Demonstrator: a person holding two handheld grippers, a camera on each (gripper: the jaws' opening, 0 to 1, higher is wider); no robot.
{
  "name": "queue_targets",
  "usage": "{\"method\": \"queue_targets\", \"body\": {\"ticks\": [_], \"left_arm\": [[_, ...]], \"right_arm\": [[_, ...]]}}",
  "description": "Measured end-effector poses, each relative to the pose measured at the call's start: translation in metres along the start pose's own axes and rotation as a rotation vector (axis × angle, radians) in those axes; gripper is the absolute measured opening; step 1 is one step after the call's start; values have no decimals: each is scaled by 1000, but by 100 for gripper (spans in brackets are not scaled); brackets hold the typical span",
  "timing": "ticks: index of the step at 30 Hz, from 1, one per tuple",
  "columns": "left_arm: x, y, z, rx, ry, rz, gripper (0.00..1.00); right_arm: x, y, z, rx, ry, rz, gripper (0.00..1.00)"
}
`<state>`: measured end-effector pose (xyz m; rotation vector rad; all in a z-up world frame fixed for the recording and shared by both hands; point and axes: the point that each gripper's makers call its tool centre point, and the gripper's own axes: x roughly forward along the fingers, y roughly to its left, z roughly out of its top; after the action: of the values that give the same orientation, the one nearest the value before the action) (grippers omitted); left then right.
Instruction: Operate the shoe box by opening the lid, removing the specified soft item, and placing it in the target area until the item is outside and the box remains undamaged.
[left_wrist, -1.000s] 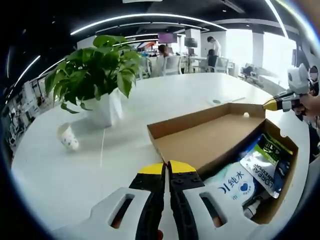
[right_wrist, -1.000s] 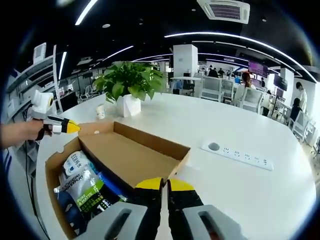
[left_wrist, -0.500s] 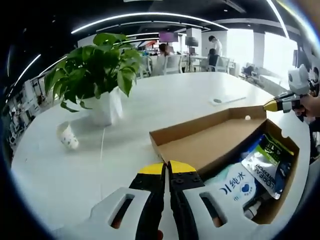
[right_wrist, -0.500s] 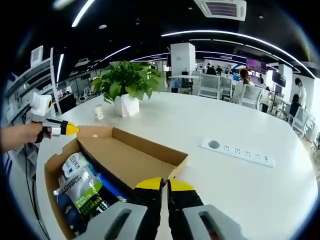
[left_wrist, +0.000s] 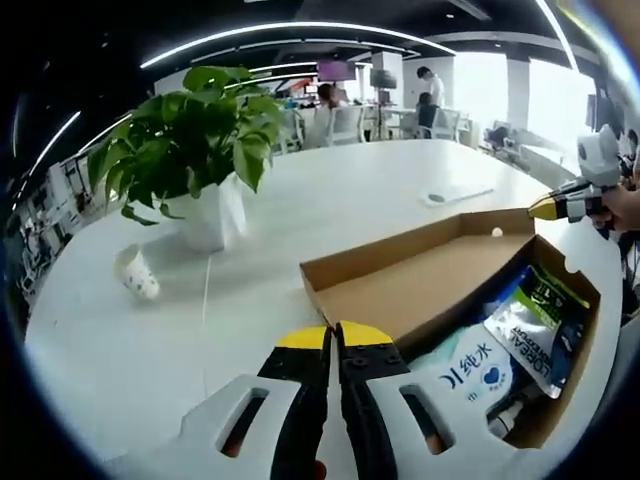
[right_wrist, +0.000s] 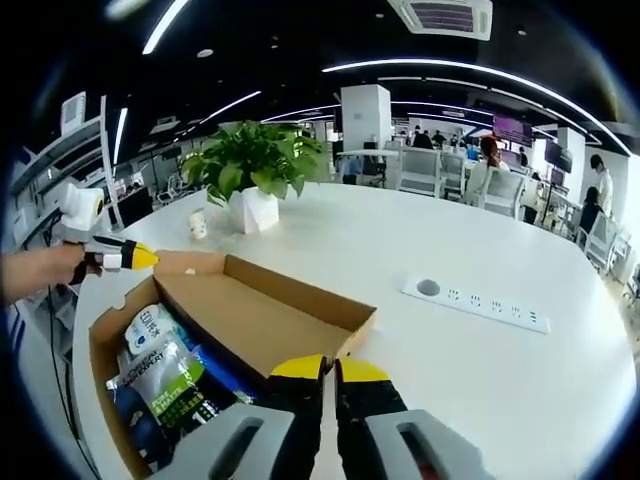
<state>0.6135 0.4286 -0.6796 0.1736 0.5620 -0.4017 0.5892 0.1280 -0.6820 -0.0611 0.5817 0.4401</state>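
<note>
On table, shoe box (right_wrist: 262, 318) open upward

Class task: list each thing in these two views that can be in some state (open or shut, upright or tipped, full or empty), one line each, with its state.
Shoe box: open, packets inside.
Lid: folded back, lying open over the table.
Soft packets: inside the box.
Left gripper: shut, holding nothing.
Right gripper: shut, holding nothing.
Potted plant: upright.
Paper cup: tilted in the left gripper view.
Power strip: flat on the table, nothing plugged in.
</note>
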Motion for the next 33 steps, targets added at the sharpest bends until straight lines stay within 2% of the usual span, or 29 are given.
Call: {"method": "queue_targets", "body": {"ticks": [17,33], "left_arm": [[-6,-5,1,29,19,12,4],[-29,-26,8,33,2,-13,17]], "right_arm": [[-3,2,0,-37,14,18,0],[-15,13,5,-115,-5,62,21]]}}
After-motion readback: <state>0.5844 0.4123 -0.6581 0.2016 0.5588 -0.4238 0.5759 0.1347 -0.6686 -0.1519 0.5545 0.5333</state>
